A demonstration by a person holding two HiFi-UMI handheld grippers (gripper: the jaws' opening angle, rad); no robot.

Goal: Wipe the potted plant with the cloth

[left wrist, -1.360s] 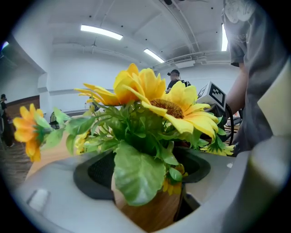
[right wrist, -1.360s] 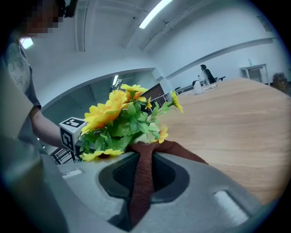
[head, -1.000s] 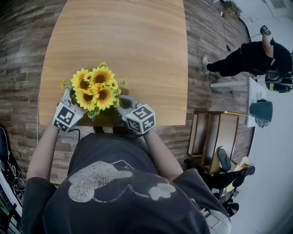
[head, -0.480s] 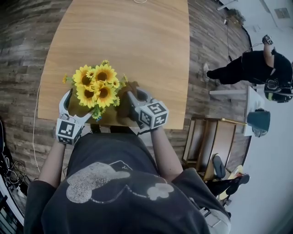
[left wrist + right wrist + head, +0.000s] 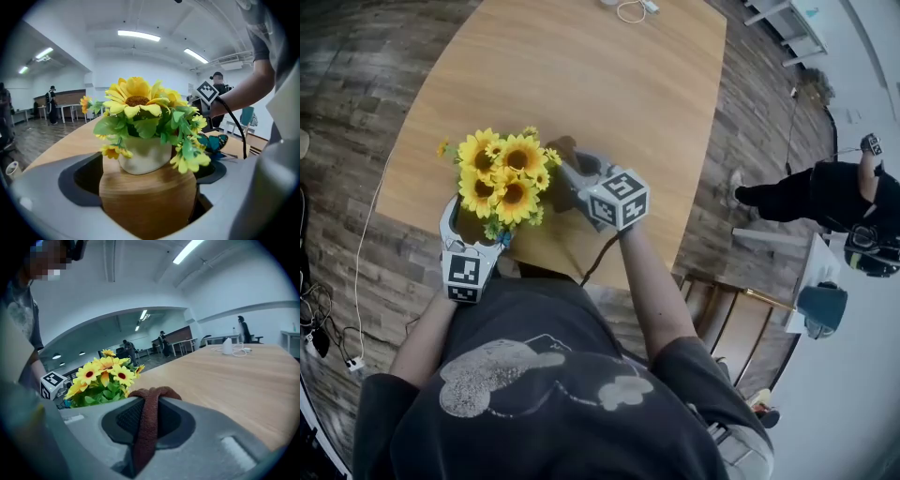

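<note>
Right gripper (image 5: pixel 574 176) has shifted from the plant's near side to its right and is now just beside the blooms, jaws pinching the brown cloth (image 5: pixel 146 420). Potted plant (image 5: pixel 504 178) stands at lower left of the table (image 5: pixel 619 84), near the front edge. Left gripper (image 5: pixel 467 227): jaws just been opening, now spread, pot between them, pads clear of it.

Yellow sunflowers (image 5: pixel 502 173), wood-brown pot (image 5: pixel 147 201), reddish-brown cloth (image 5: pixel 149 418), teal butterfly (image 5: pixel 214 142), tan table (image 5: pixel 609 103)
</note>
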